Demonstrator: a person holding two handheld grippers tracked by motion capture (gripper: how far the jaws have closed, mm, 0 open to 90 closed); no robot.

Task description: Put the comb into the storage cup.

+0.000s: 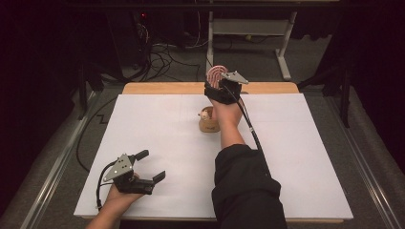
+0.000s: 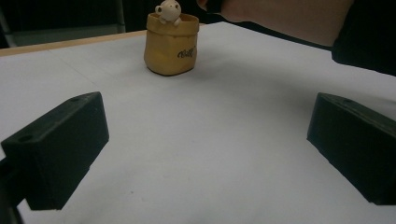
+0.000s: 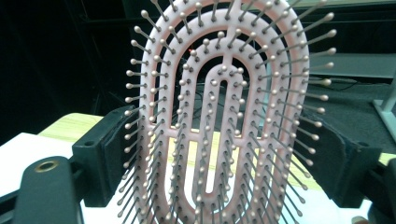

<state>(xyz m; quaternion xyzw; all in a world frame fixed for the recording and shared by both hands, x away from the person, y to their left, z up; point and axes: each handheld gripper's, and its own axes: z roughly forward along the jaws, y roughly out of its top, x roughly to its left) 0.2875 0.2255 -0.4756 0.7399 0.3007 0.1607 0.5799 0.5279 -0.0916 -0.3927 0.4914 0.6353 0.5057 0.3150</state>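
Observation:
My right gripper (image 1: 220, 86) is held up over the far edge of the table, shut on a pink vented hairbrush (image 1: 216, 74). In the right gripper view the hairbrush (image 3: 187, 133) stands upright, bristles toward the camera, with the right gripper (image 3: 220, 144) clamping its two sides. Resting at the near left of the table is my left gripper (image 1: 151, 165), open with nothing in it. In the left gripper view the left gripper (image 2: 201, 144) has its jaws wide apart over bare white table. A small yellow pot with a bear figure (image 1: 208, 121) (image 2: 169, 44) stands mid-table beside the right forearm.
A white sheet (image 1: 296, 143) covers the table, with a wooden strip (image 1: 167, 88) showing at the far edge. Beyond the table are a desk frame (image 1: 253, 26) and cables on the floor (image 1: 162, 57). The right arm's dark sleeve (image 1: 246, 191) lies across the table's near middle.

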